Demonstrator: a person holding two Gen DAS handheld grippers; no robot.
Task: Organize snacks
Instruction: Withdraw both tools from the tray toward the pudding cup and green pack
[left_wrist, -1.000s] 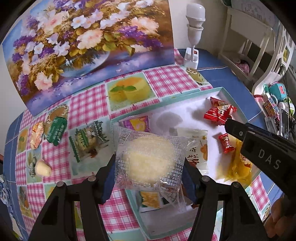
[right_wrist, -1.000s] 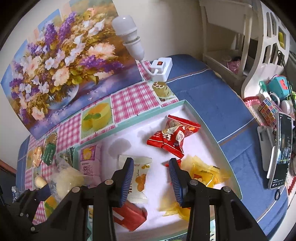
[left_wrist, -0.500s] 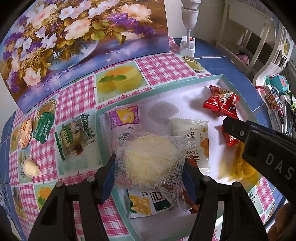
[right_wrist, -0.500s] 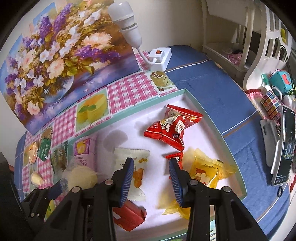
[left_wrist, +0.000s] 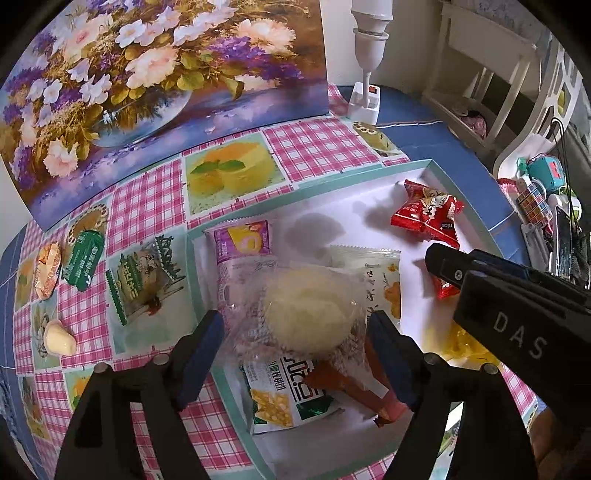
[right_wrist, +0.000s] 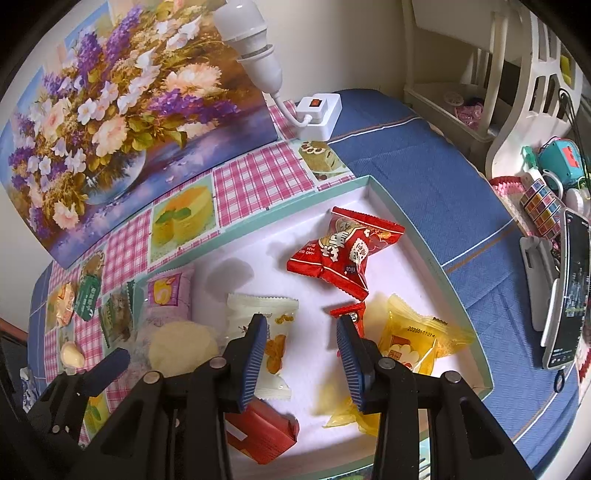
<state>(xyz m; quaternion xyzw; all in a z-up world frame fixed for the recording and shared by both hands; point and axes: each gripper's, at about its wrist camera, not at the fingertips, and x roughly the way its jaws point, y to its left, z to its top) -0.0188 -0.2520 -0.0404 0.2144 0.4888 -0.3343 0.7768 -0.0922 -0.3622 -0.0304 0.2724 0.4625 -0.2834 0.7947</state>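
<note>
My left gripper (left_wrist: 295, 343) is shut on a clear-wrapped pale round cake (left_wrist: 306, 314) and holds it over the left part of the white tray (left_wrist: 295, 184) with a teal rim. The cake also shows in the right wrist view (right_wrist: 183, 347). In the tray lie a purple packet (left_wrist: 245, 242), a white packet (left_wrist: 380, 280), red packets (left_wrist: 428, 218), a green corn packet (left_wrist: 284, 395) and yellow packets (right_wrist: 410, 343). My right gripper (right_wrist: 301, 354) is open and empty above the tray's middle.
On the checked cloth left of the tray lie a green packet (left_wrist: 83, 262), an orange packet (left_wrist: 46, 269) and a small white sweet (left_wrist: 59, 338). A flower picture (left_wrist: 147, 92) and a lamp (left_wrist: 367, 66) stand behind. A phone (right_wrist: 565, 295) and toys sit at right.
My left gripper has carried the cake forward and right, from over the tray's left rim to over the tray. My right gripper has moved slightly and stays open.
</note>
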